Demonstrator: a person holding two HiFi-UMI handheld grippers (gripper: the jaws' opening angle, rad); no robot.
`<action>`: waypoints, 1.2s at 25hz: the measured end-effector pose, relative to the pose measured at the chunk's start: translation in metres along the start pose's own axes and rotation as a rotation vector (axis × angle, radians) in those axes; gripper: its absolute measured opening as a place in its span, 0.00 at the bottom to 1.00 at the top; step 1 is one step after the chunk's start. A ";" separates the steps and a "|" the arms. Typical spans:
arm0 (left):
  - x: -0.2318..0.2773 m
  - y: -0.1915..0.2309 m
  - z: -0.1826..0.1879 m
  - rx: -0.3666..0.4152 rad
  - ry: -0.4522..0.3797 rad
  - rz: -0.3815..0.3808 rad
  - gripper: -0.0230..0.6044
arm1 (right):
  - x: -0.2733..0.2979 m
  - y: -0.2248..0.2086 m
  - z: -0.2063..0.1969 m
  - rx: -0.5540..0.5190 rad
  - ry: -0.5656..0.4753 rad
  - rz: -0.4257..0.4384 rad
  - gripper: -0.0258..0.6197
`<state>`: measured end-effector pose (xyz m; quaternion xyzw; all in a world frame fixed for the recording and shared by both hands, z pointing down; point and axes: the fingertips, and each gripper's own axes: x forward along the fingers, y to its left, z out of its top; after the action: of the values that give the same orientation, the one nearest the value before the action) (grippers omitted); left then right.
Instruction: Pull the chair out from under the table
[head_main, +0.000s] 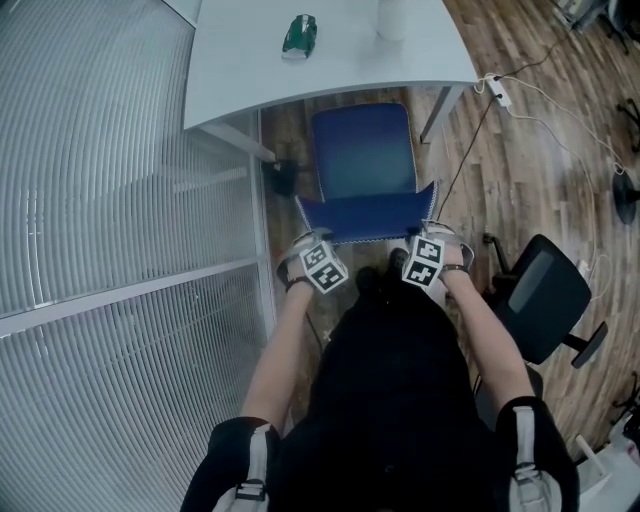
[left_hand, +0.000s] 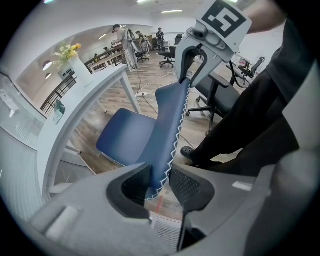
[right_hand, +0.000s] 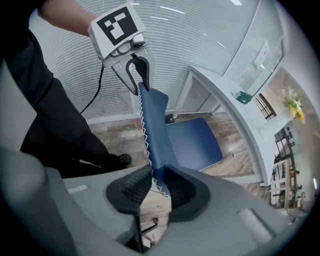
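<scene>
From above, the blue chair (head_main: 362, 150) sits in the upper middle of the frame. Most of its seat is clear of the white table (head_main: 250, 60), and only its far edge reaches the table's near rim. The person stands right behind it with an arm stretched down to each end of the backrest (head_main: 365, 215). The left gripper (head_main: 303, 240) is at the backrest's left corner and the right gripper (head_main: 432, 234) at its right corner, but from up here the marker cubes cover the jaws. The left gripper view settles that. There the left gripper (left_hand: 159, 182) has its two ribbed pads pressed on the white-stitched top edge of the backrest (left_hand: 167, 125), and the right gripper (left_hand: 192, 65) bites the same edge in the upper middle of the frame. The right gripper view mirrors this, with the right gripper (right_hand: 159, 185) clamped narrow on the backrest (right_hand: 155, 125) and the left gripper (right_hand: 137, 75) above it in the frame. Only the head view shows the small green thing (head_main: 299, 35) on the table and the black office chair (head_main: 545, 295) at the right. Only the gripper views show the vase of yellow flowers (left_hand: 72, 60), at the upper left of the left one.
</scene>
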<state>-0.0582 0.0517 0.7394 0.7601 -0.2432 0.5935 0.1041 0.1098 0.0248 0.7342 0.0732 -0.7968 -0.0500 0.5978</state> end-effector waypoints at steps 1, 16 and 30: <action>-0.001 -0.004 -0.003 0.006 -0.004 -0.002 0.22 | -0.001 0.005 0.000 0.005 0.005 0.001 0.19; -0.025 -0.044 -0.013 0.053 -0.075 -0.013 0.22 | -0.023 0.053 -0.004 0.070 0.018 -0.065 0.19; -0.045 -0.068 -0.002 0.015 -0.106 -0.031 0.22 | -0.051 0.061 -0.013 0.078 -0.007 -0.053 0.19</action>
<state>-0.0342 0.1225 0.7056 0.7950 -0.2321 0.5524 0.0946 0.1329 0.0936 0.7002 0.1175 -0.7980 -0.0351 0.5901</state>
